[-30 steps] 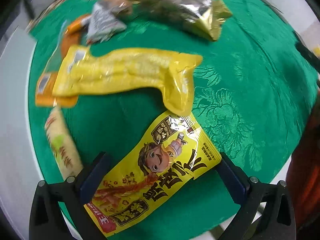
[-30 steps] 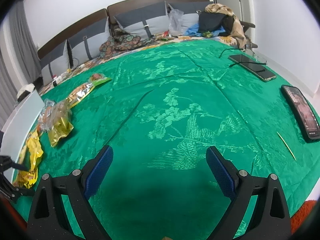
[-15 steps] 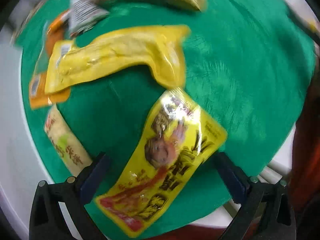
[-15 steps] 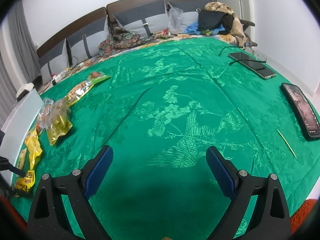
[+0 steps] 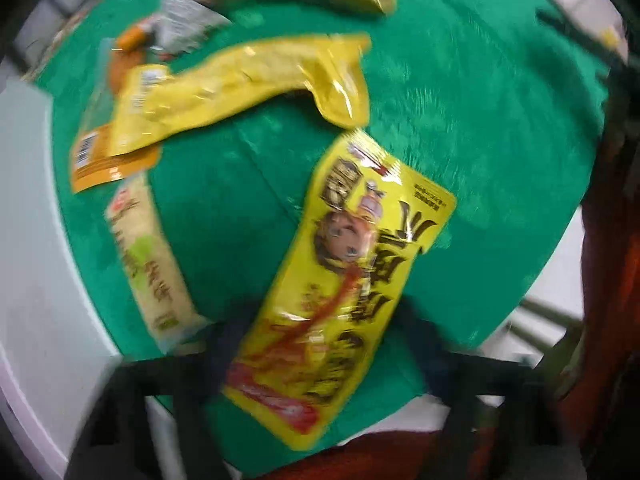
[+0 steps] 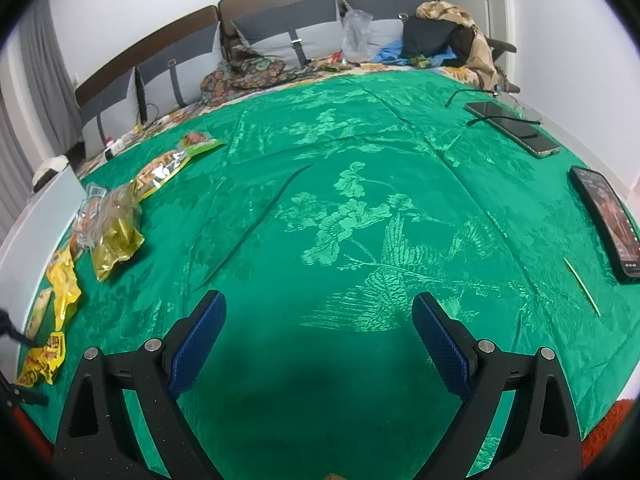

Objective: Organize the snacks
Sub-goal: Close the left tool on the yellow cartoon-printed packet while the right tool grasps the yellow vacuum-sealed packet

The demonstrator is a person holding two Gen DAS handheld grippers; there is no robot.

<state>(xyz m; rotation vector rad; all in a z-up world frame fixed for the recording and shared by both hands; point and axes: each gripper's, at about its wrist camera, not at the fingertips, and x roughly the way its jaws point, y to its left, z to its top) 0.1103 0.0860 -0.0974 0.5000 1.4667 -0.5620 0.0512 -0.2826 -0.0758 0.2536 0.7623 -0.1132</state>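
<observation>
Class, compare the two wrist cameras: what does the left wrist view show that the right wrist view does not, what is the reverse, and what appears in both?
Only the left wrist view shows the cartoon face and print on the yellow cartoon snack packet, lying between the blurred left gripper fingers.

Only the right wrist view shows the headboard, two phones, a thin stick and the open right gripper.

Both show the green bedspread, the plain yellow pouch and the gold-foil bag.

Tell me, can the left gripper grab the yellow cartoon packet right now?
Probably yes. The cartoon packet lies flat on the green cloth, its near end between the left gripper's blurred fingers, with nothing on top.
</observation>
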